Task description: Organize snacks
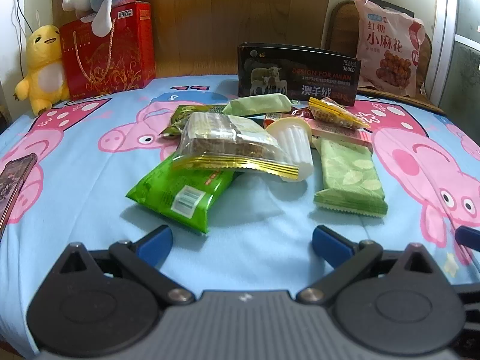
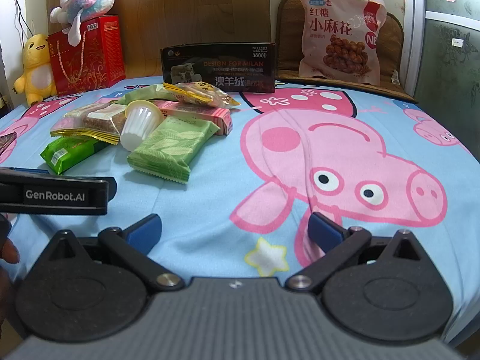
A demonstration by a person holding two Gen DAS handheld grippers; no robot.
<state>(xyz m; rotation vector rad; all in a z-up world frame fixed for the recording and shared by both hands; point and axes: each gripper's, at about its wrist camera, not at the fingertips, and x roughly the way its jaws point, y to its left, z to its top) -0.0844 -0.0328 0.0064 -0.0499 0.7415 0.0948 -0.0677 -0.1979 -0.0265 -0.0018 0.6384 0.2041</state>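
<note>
A pile of snacks lies on the blue pig-print sheet (image 1: 75, 162). It holds a bright green packet (image 1: 177, 193), a clear gold-edged cake packet (image 1: 231, 147), a white jelly cup (image 1: 295, 142), a pale green leaf-print packet (image 1: 349, 177), a pink bar (image 1: 336, 127) and a yellow packet (image 1: 336, 112). A black box (image 1: 298, 72) stands behind the pile. My left gripper (image 1: 242, 241) is open and empty, just short of the pile. My right gripper (image 2: 234, 229) is open and empty, to the right of the pile; the leaf-print packet (image 2: 171, 147) lies ahead on its left.
A red gift bag (image 1: 105, 54) with a plush on top and a yellow plush (image 1: 43, 66) stand at the back left. A large pink snack bag (image 2: 340, 34) leans on a cushion at the back right. A phone (image 1: 13, 180) lies at the left edge.
</note>
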